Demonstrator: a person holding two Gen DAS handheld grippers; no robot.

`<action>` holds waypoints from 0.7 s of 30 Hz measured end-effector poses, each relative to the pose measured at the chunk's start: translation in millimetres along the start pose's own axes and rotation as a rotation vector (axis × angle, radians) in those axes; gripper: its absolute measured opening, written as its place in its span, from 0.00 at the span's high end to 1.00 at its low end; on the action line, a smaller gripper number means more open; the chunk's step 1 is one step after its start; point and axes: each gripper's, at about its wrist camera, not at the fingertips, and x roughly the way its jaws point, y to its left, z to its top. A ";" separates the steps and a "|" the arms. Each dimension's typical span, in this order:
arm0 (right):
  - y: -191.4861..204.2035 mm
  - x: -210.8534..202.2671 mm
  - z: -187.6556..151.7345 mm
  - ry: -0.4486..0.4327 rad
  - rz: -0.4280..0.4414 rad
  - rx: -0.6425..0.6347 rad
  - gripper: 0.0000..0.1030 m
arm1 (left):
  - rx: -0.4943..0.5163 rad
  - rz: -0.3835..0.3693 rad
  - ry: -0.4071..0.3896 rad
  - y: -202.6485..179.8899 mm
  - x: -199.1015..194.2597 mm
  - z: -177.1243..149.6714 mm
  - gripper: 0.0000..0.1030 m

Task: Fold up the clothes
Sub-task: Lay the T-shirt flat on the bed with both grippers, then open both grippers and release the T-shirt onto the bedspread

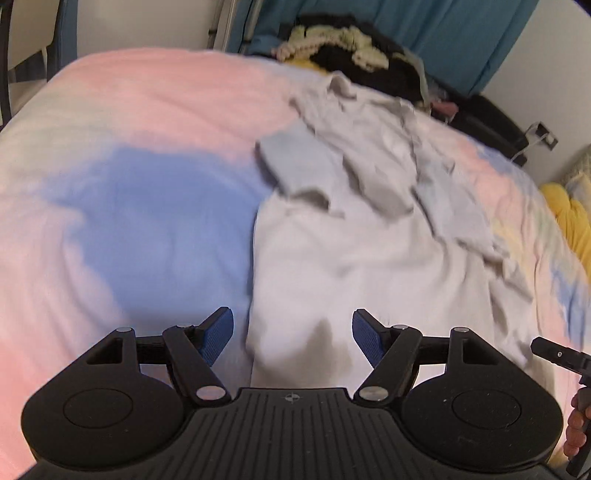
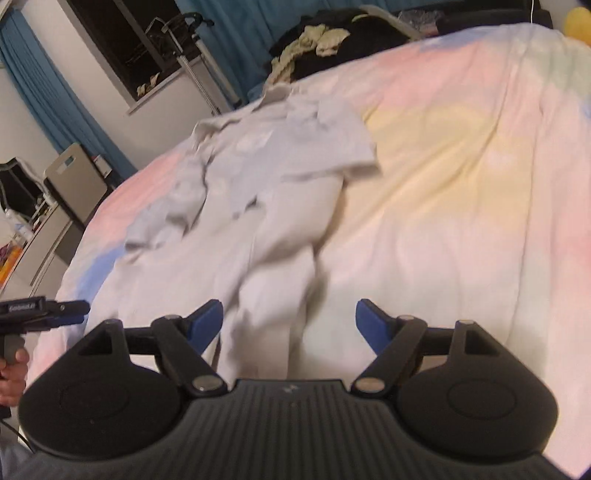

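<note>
A pale grey-white shirt (image 1: pixel 354 229) lies spread on the pastel bedspread (image 1: pixel 129 184), collar far, hem near, both short sleeves folded over its chest. It also shows in the right wrist view (image 2: pixel 266 206). My left gripper (image 1: pixel 293 338) is open and empty just above the shirt's near left hem. My right gripper (image 2: pixel 290 325) is open and empty above the near hem, right side. The right gripper's tip shows at the left wrist view's right edge (image 1: pixel 554 354), and the left gripper at the right wrist view's left edge (image 2: pixel 44 312).
A pile of dark and cream clothes (image 1: pixel 354 51) lies at the bed's far end before a blue curtain (image 1: pixel 443 33). Yellow fabric (image 1: pixel 572 218) sits at the right. A chair (image 2: pixel 74 181) and shelves stand left of the bed (image 2: pixel 461 166).
</note>
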 end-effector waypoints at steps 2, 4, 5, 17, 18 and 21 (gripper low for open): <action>5.9 -0.2 -19.1 0.016 0.000 -0.028 0.28 | -0.013 0.004 0.051 -2.1 6.7 -8.5 0.27; 17.6 10.4 -24.3 0.008 -0.014 -0.110 0.39 | -0.006 0.022 0.069 -8.0 13.0 -14.3 0.28; 23.8 15.8 -25.5 -0.004 -0.018 -0.151 0.44 | -0.003 0.024 0.077 -10.3 15.7 -16.3 0.28; 23.0 -22.9 4.3 -0.026 0.068 -0.061 0.94 | 0.044 -0.032 0.022 -30.8 -28.8 -34.4 0.96; 24.6 -33.7 8.4 -0.010 0.056 -0.085 0.94 | 0.033 -0.051 0.015 -29.7 -39.3 -34.2 0.96; 33.3 -64.2 19.0 0.044 0.005 -0.195 0.95 | 0.011 -0.103 -0.001 -26.5 -71.0 -33.5 0.96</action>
